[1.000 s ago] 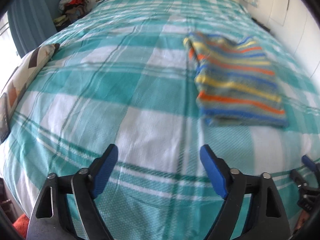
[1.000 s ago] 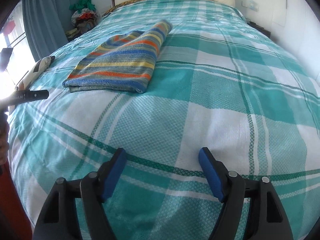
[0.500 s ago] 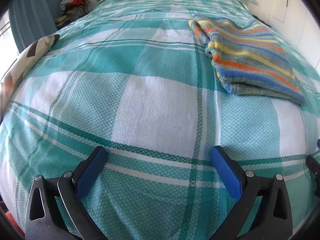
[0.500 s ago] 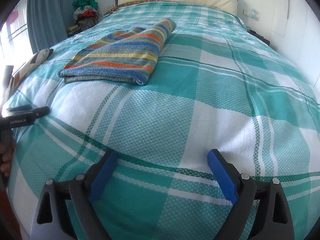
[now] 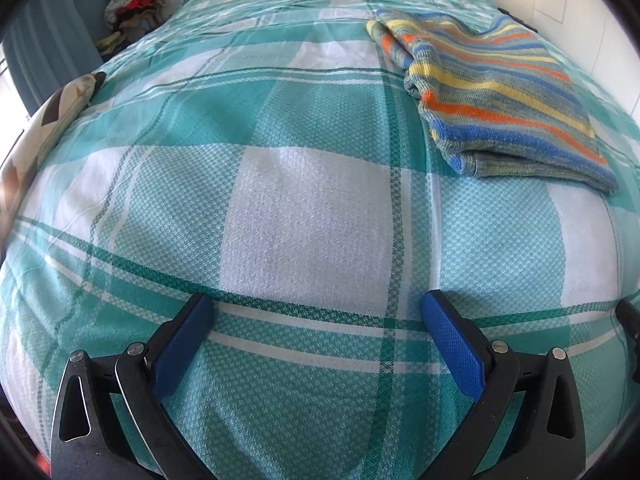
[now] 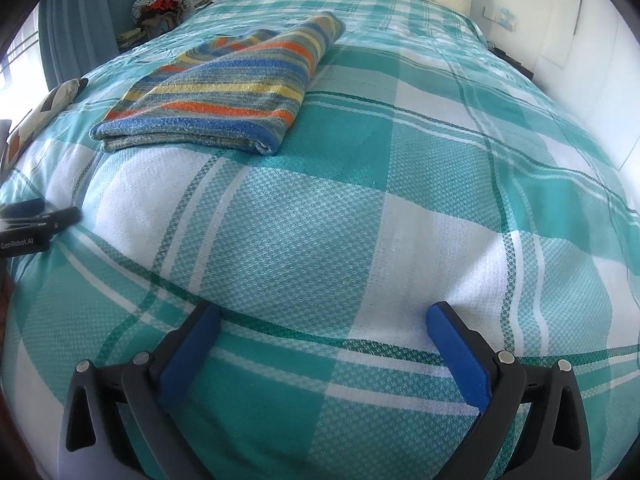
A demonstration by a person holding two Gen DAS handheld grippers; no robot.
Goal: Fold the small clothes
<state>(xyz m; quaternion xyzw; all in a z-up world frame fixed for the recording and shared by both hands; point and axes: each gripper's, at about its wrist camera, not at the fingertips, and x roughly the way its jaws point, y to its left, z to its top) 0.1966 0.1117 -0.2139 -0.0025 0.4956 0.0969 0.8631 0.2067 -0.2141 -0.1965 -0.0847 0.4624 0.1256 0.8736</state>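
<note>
Striped garment [image 5: 504,92] lies folded flat on the checked bedspread [image 5: 304,208]; left gripper [image 5: 316,308] gapes wide, empty; right gripper [image 6: 324,320] is opening, empty.

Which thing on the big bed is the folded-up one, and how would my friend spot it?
Find the bed with the teal and white checked bedspread. The folded striped garment lies flat on it, toward the curtain side. It is the only thing with blue, orange and yellow stripes; the patterned pillow at the bed's edge is brown and cream.
</note>
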